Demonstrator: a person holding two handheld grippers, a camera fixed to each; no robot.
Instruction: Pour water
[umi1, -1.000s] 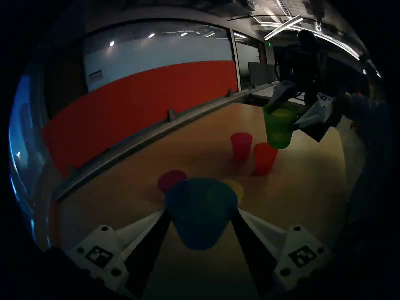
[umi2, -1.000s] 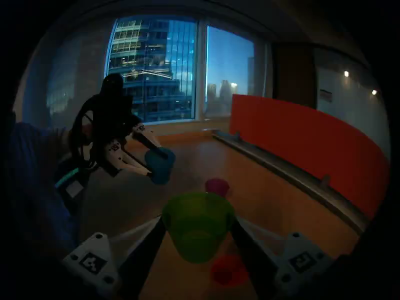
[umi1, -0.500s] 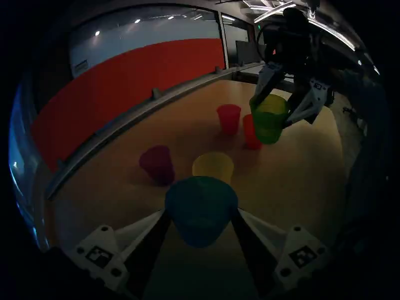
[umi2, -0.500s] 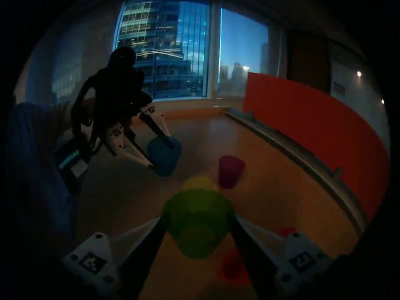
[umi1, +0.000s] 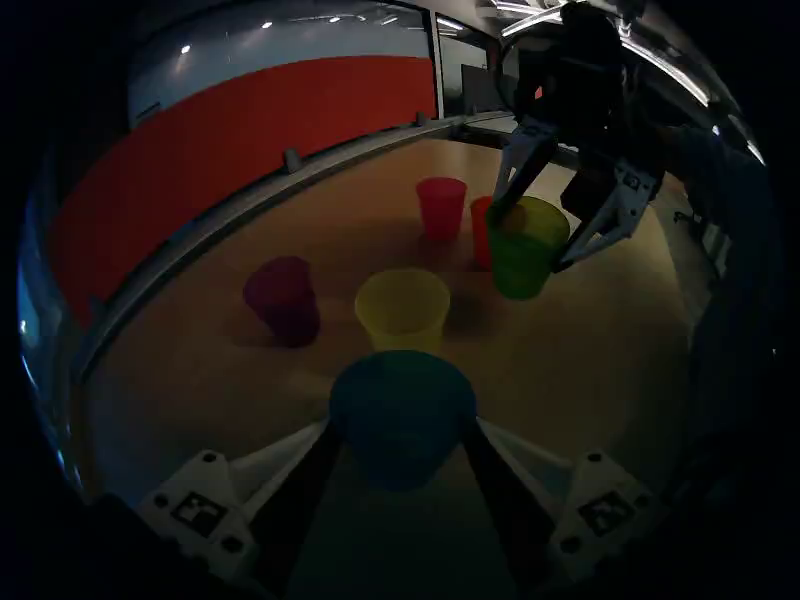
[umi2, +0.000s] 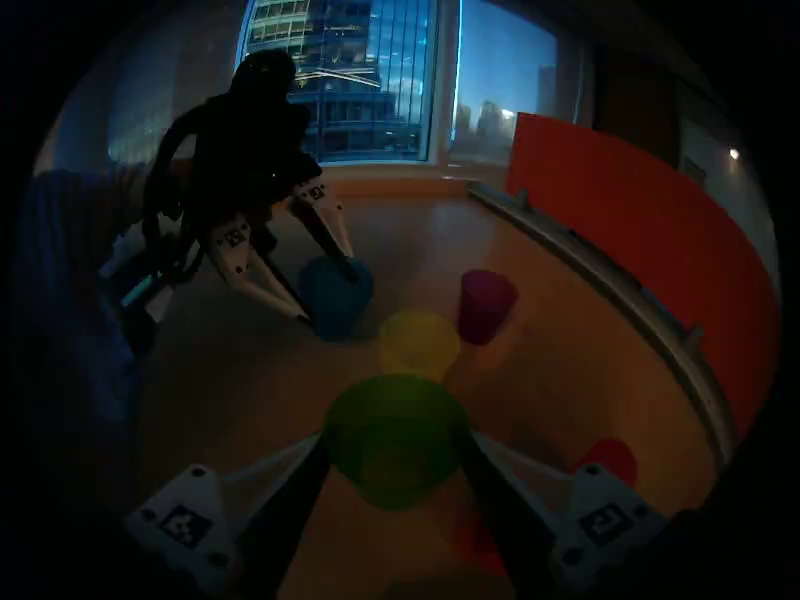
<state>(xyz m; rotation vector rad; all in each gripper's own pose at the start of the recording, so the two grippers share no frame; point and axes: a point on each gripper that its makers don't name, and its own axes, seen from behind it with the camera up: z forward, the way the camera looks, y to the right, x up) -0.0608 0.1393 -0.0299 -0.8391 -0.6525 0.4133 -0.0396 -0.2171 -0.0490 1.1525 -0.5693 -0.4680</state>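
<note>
Closest in, the left gripper (umi1: 400, 428) has its fingers closed on the blue cup (umi1: 402, 410), 1 finger pressed to each side, the rim about level and the cup held clear of the counter (umi1: 600, 340). It's too dim to tell whether there's water inside.

Just beyond it, the yellow cup (umi1: 403, 310) stands open and upright mid-counter. The purple cup (umi1: 284, 300) stands off to its side, nearer the railed edge.

A bit farther out, the right gripper (umi1: 543, 218) is clamped on the green cup (umi1: 525, 250), both fingers squeezing its walls. The cup is close to upright and well apart from the blue one. Whether it rests on the counter or hangs just above it, I cannot tell.

Behind it, an orange cup (umi1: 480, 222) is half hidden, with the red cup (umi1: 441, 205) just beside that, toward the counter's far edge. Past the rail runs the red wall panel (umi1: 250, 120).

As for progress — both cups are in hand, so the grasping looks done. No cup is tipped, no rim is over another, and no stream is visible. By my reading the pour itself is all still to come: 1 held cup has to be brought over a receiver — the yellow one sits handiest — and tilted.
</note>
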